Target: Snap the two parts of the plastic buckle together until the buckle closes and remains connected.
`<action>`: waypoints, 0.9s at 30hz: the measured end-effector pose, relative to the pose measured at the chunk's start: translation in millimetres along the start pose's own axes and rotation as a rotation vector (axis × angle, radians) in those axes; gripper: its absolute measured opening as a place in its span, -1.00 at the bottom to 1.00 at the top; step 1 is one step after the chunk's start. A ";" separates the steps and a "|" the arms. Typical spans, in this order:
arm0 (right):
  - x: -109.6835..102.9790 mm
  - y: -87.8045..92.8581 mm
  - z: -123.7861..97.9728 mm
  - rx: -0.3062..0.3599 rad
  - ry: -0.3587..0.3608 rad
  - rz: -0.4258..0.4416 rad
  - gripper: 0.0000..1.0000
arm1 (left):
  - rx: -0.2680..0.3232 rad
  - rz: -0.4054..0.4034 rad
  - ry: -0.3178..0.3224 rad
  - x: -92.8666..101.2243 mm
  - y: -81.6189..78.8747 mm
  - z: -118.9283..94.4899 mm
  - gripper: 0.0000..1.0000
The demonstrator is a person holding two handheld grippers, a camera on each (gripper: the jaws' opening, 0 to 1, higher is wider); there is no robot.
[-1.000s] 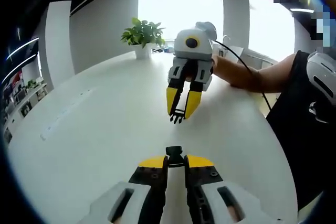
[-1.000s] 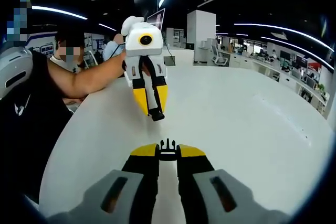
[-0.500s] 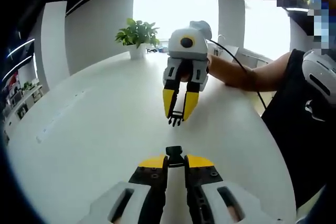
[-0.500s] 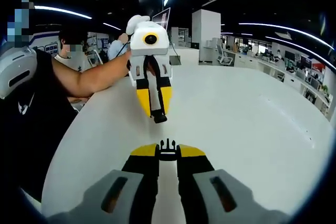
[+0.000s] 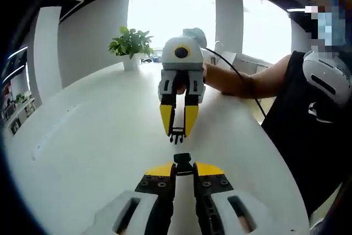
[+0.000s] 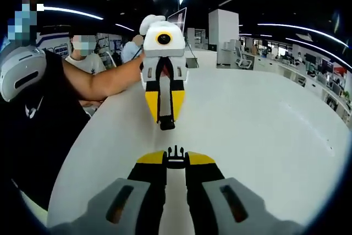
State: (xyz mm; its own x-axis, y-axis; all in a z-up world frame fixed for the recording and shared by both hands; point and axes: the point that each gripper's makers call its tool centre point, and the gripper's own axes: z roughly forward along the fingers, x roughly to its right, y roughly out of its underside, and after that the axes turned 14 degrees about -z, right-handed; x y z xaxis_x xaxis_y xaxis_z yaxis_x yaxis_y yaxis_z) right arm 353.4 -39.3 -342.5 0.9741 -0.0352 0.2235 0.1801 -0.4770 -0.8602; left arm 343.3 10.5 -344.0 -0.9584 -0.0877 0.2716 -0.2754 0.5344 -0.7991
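Left gripper [image 5: 183, 164] clamps socket [image 5: 182, 159], right gripper [image 6: 175, 156] clamps prongs [image 6: 175, 151], facing, slightly apart above table [image 6: 264, 119]; align axes, then push straight.

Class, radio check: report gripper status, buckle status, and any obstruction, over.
Left gripper shut on socket half. Right gripper shut on pronged half. Halves facing, apart, not snapped. White table below; nothing between them.

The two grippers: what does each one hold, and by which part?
Left gripper pinches the socket half by its rear; right gripper pinches the pronged half by its base.
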 end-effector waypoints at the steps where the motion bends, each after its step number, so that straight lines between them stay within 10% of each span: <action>1: -0.3 0.1 -0.2 0.001 -0.002 0.001 -0.76 | -0.001 0.000 0.000 -0.1 0.1 0.0 -0.78; 27: -5.9 -1.1 -0.7 0.003 -0.041 0.008 -0.76 | -0.042 -0.021 0.013 2.2 9.7 0.7 -0.78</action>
State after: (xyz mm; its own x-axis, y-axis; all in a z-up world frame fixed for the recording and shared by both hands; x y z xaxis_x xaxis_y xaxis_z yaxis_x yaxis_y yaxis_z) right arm 347.4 -39.2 -342.5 0.9802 -0.0028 0.1980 0.1730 -0.4746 -0.8630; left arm 338.5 14.9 -351.5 -0.9513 -0.0887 0.2952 -0.2918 0.5675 -0.7700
